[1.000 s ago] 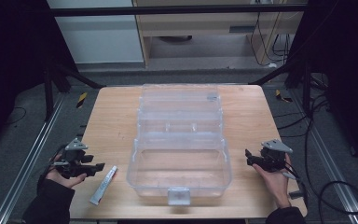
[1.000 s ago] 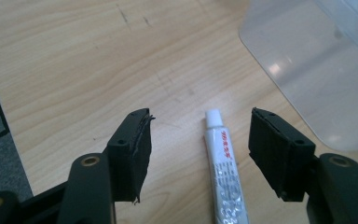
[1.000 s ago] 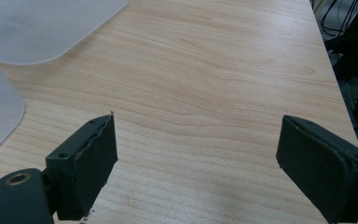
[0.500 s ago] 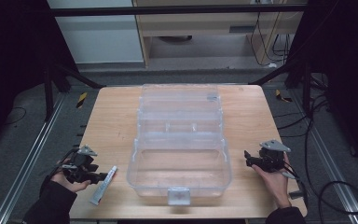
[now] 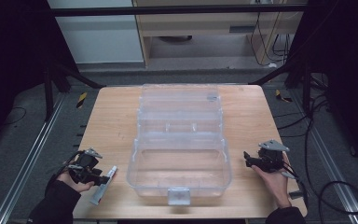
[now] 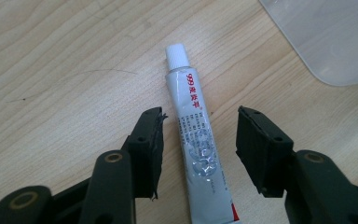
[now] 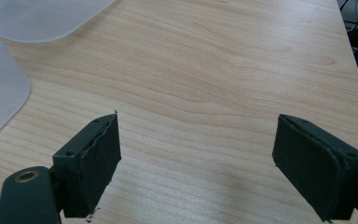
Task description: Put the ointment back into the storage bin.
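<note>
A white ointment tube (image 6: 196,144) with a white cap and red print lies flat on the wooden table (image 5: 112,121), left of the clear plastic box (image 5: 181,140). In the high view the tube (image 5: 104,185) is at the front left. My left gripper (image 6: 199,140) is open, its jaws standing either side of the tube's middle without touching it; in the high view the left gripper (image 5: 103,178) sits at the tube's left side. My right gripper (image 7: 196,158) is open over bare wood, right of the box, and in the high view the right gripper (image 5: 247,158) points at the box.
The clear box stands open in the table's middle, its lid tilted back and a latch (image 5: 179,196) at the front edge. A box corner (image 6: 326,37) lies just beyond the tube. Cables (image 5: 326,186) trail off the table's right side.
My left gripper has moved right and toward the front edge, from open wood to straddling the tube. The right gripper has stayed in place.
</note>
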The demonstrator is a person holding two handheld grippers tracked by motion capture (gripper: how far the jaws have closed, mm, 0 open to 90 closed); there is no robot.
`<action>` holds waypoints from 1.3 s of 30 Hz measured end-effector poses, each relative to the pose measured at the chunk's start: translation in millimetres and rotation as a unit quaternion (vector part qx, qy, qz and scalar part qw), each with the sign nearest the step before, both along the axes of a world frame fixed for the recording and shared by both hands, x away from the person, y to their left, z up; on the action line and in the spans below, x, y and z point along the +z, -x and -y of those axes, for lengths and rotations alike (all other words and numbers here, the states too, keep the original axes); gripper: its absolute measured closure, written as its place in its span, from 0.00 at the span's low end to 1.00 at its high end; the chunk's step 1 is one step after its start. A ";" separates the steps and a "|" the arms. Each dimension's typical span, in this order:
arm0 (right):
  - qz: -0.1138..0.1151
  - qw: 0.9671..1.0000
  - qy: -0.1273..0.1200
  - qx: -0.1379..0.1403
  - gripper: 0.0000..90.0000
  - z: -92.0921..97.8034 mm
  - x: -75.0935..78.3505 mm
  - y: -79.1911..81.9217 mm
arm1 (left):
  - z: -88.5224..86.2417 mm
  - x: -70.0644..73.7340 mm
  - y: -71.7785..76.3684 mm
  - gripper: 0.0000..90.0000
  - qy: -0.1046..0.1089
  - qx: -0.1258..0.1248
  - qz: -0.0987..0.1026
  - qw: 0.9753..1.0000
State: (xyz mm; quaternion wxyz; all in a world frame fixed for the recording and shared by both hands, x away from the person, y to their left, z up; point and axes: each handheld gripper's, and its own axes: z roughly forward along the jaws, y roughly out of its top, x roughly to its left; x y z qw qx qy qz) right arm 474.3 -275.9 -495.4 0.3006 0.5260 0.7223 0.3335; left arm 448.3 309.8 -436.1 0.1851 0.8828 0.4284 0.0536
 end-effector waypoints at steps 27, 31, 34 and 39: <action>-0.018 1.000 0.004 0.018 0.21 -1.8 -2.7 -1.8 | 12.4 -24.3 -12.6 0.74 -0.024 -0.004 -0.029 0.999; -0.020 1.000 0.004 0.018 0.21 -2.0 -3.0 -1.9 | 12.9 -25.7 -14.4 0.77 -0.028 -0.012 -0.028 0.999; -0.020 1.000 0.005 0.018 0.21 -2.1 -3.2 -2.0 | 13.1 -26.4 -15.1 0.77 -0.029 -0.016 -0.029 0.999; -0.022 1.000 0.009 0.020 0.21 -1.9 -3.7 -2.8 | 12.9 -27.0 -15.8 0.77 -0.032 -0.028 -0.027 0.999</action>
